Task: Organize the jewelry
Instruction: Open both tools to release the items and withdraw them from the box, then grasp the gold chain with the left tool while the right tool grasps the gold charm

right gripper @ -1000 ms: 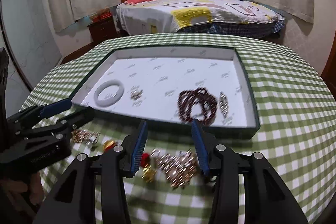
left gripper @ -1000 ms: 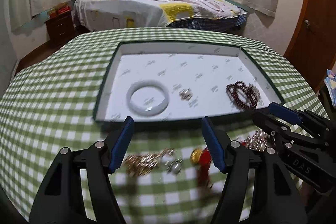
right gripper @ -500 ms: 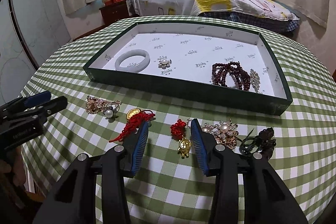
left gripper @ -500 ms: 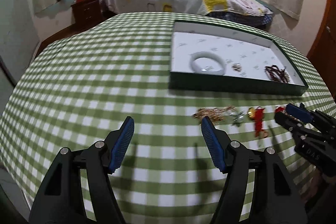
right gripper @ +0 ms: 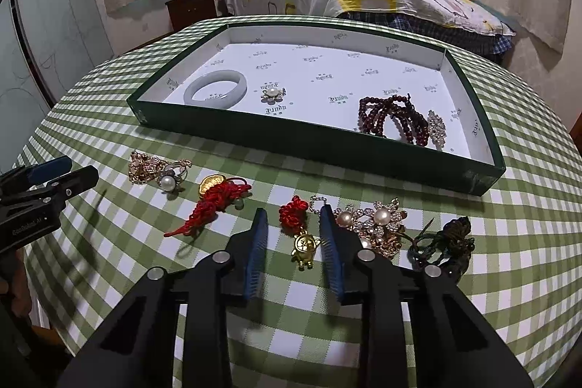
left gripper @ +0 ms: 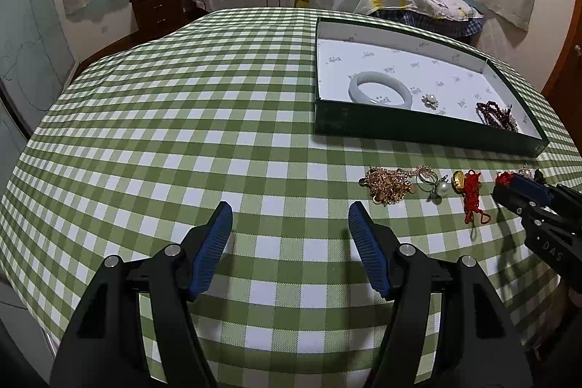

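Table [left gripper: 182, 119]: wearing a green-and-white checked cloth, carrying the tray and a row of loose jewelry along the near side.
Tray [right gripper: 327, 144]: dark green walls, white printed lining, sitting flat on the cloth beyond the loose pieces.
Inside the tray: pale bangle [right gripper: 215, 88] lying at the left, small pearl brooch [right gripper: 272, 95] just beside it, dark red bead bracelet [right gripper: 391, 119] at the right, touching a sparkly clip [right gripper: 436, 128].
Left gripper [left gripper: 289, 224]: hanging over bare cloth with jaws standing wide, nothing between them, well apart from the jewelry.
Right gripper [right gripper: 293, 228]: jaws just closing in, straddling the red knot charm [right gripper: 296, 228] with its gold figure; pads not visibly pressing it yet.
Loose pieces on the cloth: gold chain tangle [right gripper: 145, 168] with a pearl ring at the left, red tassel with gold coin [right gripper: 214, 202] next, pearl brooch cluster [right gripper: 378, 224] right of the charm, dark green cord piece [right gripper: 447, 242] farthest right.
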A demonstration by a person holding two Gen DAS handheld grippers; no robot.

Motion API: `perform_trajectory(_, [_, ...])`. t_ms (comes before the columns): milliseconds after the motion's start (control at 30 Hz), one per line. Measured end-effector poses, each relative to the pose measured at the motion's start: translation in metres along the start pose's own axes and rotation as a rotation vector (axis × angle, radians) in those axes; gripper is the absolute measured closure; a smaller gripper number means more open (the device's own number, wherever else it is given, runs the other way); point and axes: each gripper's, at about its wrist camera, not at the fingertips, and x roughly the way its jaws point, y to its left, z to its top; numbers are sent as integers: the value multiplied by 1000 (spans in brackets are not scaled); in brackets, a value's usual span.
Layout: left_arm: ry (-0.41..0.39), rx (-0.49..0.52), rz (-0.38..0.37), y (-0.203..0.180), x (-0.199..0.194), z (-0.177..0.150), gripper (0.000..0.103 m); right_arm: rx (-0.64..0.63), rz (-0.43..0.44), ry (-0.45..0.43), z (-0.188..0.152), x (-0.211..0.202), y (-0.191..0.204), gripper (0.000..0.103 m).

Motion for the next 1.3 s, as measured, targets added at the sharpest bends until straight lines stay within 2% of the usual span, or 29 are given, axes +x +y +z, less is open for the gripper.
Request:
perform_trajectory(367, [9, 2, 2, -1, 2, -1, 38, 0, 32, 1, -2, -10, 1, 78])
perform_trajectory(533, [10, -2, 0, 0, 3, -1, 38, -2, 13, 9, -6, -10, 0, 78])
perform_trajectory(1300, [14, -13, -11, -2, 1, 0, 38, -7, 25, 32, -10, -10, 2, 78])
